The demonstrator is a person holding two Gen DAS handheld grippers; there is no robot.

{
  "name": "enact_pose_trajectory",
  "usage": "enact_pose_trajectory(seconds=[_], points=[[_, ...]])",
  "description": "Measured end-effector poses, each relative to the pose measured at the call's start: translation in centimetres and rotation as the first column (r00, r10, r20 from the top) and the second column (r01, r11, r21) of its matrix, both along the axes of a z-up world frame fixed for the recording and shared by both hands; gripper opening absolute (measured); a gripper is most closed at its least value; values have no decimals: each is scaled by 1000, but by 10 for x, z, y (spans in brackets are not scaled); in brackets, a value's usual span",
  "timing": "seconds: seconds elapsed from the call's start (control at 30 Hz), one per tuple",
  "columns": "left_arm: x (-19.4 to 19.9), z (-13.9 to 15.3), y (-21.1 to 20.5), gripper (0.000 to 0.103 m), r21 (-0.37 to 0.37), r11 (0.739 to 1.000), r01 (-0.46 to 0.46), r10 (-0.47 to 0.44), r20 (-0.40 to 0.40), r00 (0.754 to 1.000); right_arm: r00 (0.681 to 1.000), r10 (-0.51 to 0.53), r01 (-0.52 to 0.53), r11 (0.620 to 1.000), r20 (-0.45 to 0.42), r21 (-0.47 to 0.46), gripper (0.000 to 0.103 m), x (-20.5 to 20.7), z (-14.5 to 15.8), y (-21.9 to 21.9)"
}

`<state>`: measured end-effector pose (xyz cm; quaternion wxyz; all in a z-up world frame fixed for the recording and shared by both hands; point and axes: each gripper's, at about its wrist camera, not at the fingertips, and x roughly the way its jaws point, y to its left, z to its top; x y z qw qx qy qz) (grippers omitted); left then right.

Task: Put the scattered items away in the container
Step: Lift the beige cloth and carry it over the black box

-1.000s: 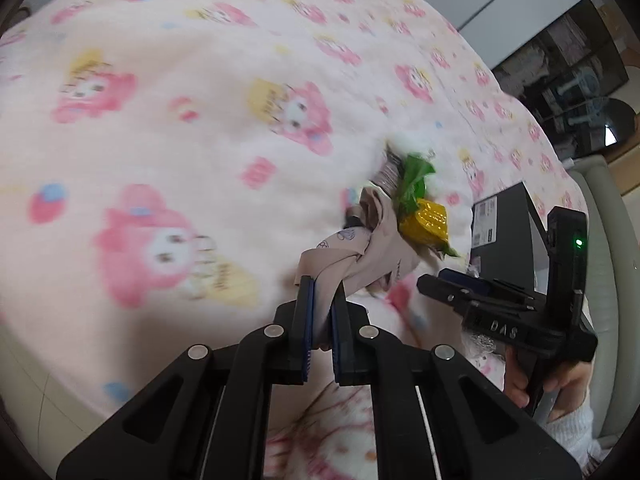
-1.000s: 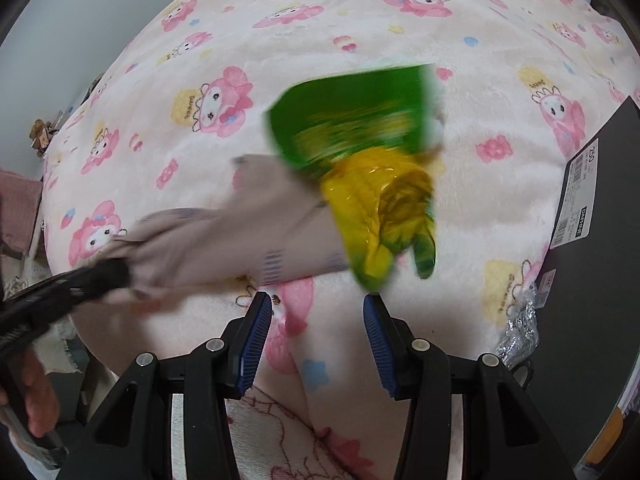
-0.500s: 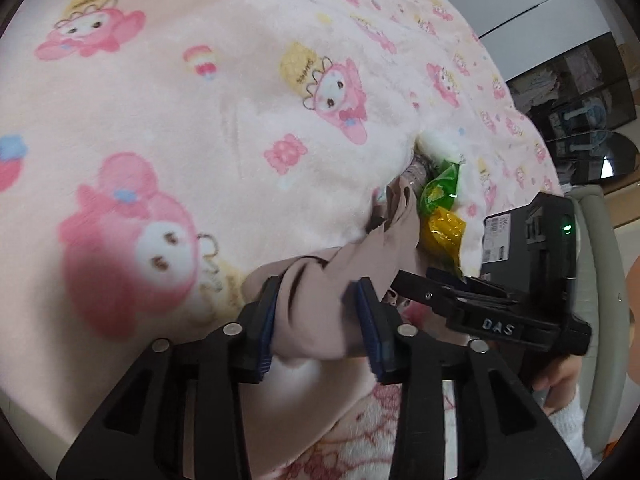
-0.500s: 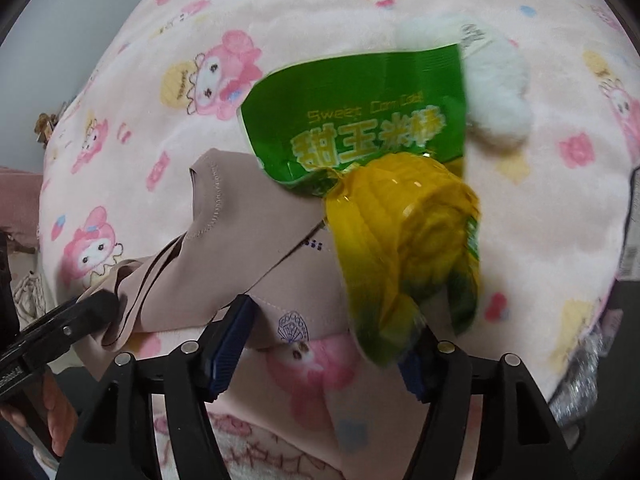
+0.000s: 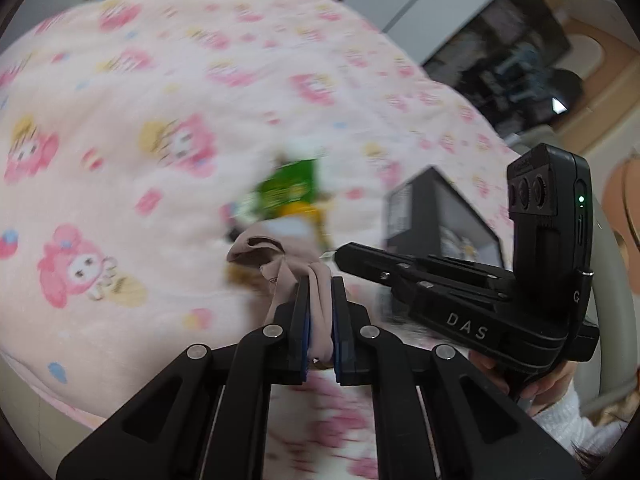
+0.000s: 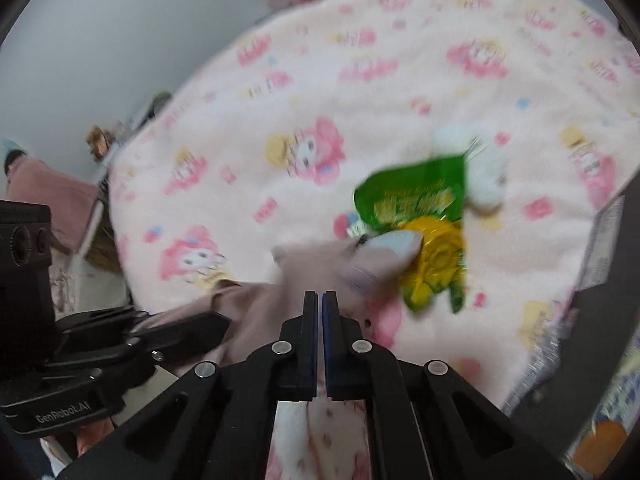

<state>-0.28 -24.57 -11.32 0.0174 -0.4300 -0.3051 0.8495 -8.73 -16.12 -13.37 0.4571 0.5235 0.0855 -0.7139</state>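
Note:
My left gripper (image 5: 319, 286) is shut on a beige cloth garment (image 5: 276, 264), which bunches up from the pink cartoon blanket (image 5: 120, 120). The cloth also shows in the right wrist view (image 6: 320, 268), stretched from the left gripper (image 6: 192, 332) toward a green and yellow snack bag (image 6: 424, 224). My right gripper (image 6: 321, 300) is shut with its jaws together just in front of the cloth; nothing shows between them. The snack bag (image 5: 288, 194) lies behind the cloth. A black container box (image 5: 436, 212) stands to the right.
A white fluffy item (image 6: 480, 172) lies behind the snack bag. A crinkly silver wrapper (image 6: 548, 344) lies by the black box (image 6: 612, 264). A cabinet (image 5: 500, 64) stands beyond the bed. A pink cloth (image 6: 52, 200) hangs at the far left.
My left gripper closed on the beige cloth and lifted it. My right gripper went from wide open to shut and pulled back from the snack bag.

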Motion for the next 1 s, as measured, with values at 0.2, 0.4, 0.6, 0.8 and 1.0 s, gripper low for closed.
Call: enact_pose_trajectory(seconds=[0.2, 0.4, 0.6, 0.8, 1.0], points=[[-17, 42, 57, 6, -30, 992, 121, -122, -61, 991, 998, -62, 60, 996, -32, -69, 2, 6, 36, 48], [-57, 83, 140, 6, -89, 952, 293, -301, -99, 948, 980, -189, 181, 976, -54, -122, 2, -9, 64, 128], [-98, 123, 233, 6, -134, 875, 465, -482, -158, 862, 923, -375, 355, 916, -88, -186, 2, -28, 103, 227], [-129, 160, 319, 5, -182, 793, 581, -609, -222, 761, 824, -547, 507, 828, -146, -238, 3, -36, 140, 320], [-152, 164, 347, 5, -208, 800, 563, -599, -229, 767, 774, -608, 557, 786, -174, -270, 3, -48, 152, 365]])
